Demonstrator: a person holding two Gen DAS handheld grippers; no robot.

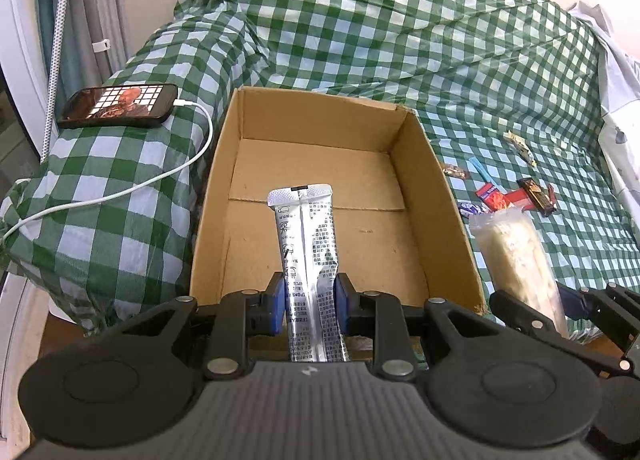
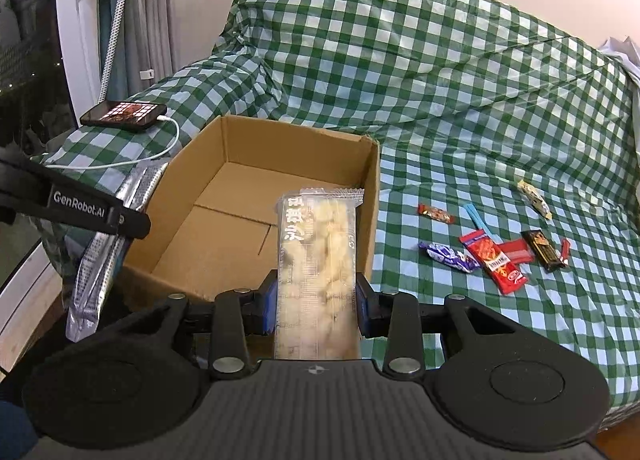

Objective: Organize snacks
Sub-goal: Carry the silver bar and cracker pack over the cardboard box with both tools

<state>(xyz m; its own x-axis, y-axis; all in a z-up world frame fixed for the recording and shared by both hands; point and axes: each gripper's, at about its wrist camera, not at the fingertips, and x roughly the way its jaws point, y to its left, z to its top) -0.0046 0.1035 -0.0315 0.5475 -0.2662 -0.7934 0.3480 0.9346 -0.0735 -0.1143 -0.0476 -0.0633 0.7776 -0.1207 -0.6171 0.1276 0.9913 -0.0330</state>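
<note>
My left gripper (image 1: 310, 292) is shut on a silver snack packet (image 1: 308, 244) and holds it upright over the near edge of an open cardboard box (image 1: 208, 196). My right gripper (image 2: 316, 300) is shut on a clear packet of pale puffed snack (image 2: 320, 252), held beside the box's near right corner (image 2: 370, 220). The clear packet also shows in the left wrist view (image 1: 516, 256), and the silver packet in the right wrist view (image 2: 100, 260). The box's floor is bare. Several small wrapped snacks (image 2: 496, 260) lie on the green checked cloth to the right of the box.
A phone (image 1: 120, 105) with a white charging cable (image 1: 168, 176) lies on the cloth-covered armrest left of the box. The checked cloth (image 2: 440, 80) covers a sofa seat and back. Curtains and a window frame (image 2: 80, 20) stand at far left.
</note>
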